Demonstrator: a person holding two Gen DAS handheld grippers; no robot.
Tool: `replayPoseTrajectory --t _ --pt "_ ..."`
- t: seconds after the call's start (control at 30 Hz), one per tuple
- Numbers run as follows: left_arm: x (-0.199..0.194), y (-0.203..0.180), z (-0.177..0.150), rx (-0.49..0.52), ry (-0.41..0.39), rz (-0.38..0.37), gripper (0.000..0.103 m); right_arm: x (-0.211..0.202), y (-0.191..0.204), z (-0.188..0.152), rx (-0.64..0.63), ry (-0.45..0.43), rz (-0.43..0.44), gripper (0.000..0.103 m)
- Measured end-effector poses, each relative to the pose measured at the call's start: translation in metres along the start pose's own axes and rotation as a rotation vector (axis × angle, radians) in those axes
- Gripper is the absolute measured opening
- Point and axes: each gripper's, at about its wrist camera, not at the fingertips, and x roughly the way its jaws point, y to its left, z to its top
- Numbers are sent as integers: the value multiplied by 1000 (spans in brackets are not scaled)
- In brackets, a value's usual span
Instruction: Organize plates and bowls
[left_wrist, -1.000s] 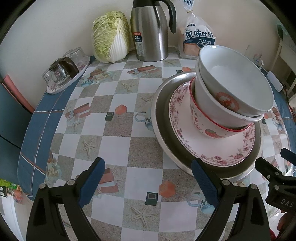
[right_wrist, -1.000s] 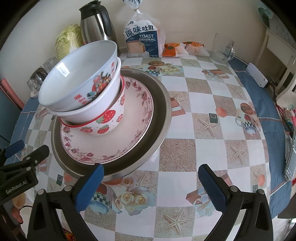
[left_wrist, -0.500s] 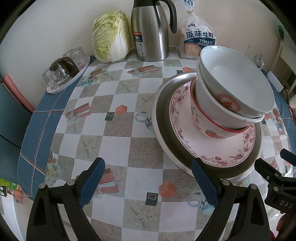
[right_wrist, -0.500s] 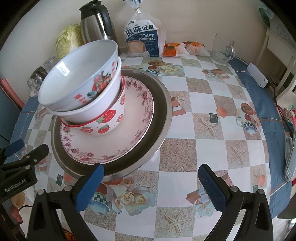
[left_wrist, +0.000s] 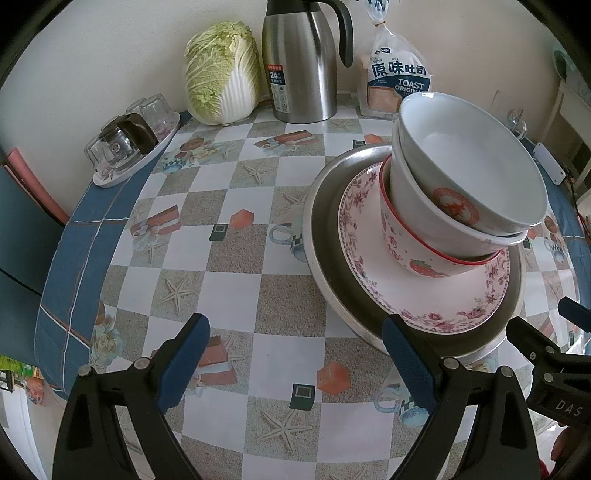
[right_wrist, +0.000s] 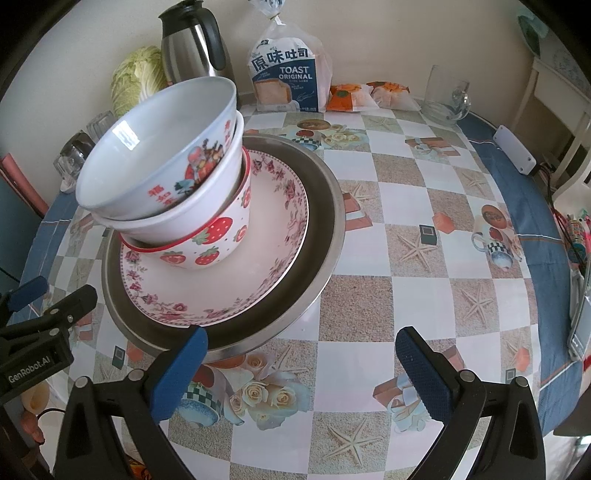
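A round table (left_wrist: 236, 280) covered in a checked cloth printed with starfish and roses stands against a pale wall, its edge banded in blue. The left gripper (left_wrist: 291, 354) hovers low over the near edge of the table, pointing forward, its blue-padded fingers spread wide and holding nothing; its right finger sits just in front of the rim of the steel basin (left_wrist: 325, 266). The right gripper (right_wrist: 301, 363) hovers likewise on the other side of the stack, jaws wide apart and empty, its left finger just before the basin's near rim.

The basin rests on the table and holds a floral plate (right_wrist: 280, 236). On the plate, toward the left gripper's side, stands a strawberry bowl (right_wrist: 218, 240); nested in it is a white bowl (right_wrist: 192, 214), and in that a tilted top bowl (right_wrist: 155, 166) with red characters and a cartoon print. All look empty inside.

At the back stand a cabbage (left_wrist: 221, 74), a steel thermos jug (left_wrist: 299, 62) and a bag of toast (right_wrist: 286, 79); a tray of upturned glasses (left_wrist: 129, 144) lies at the left and a glass mug (right_wrist: 445, 96) at the far right
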Motion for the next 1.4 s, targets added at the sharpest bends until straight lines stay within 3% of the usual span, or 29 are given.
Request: replayPoseTrajectory --t 1.4 --pt "-3 0 0 0 -7 12 95 1 3 0 -11 9 -1 103"
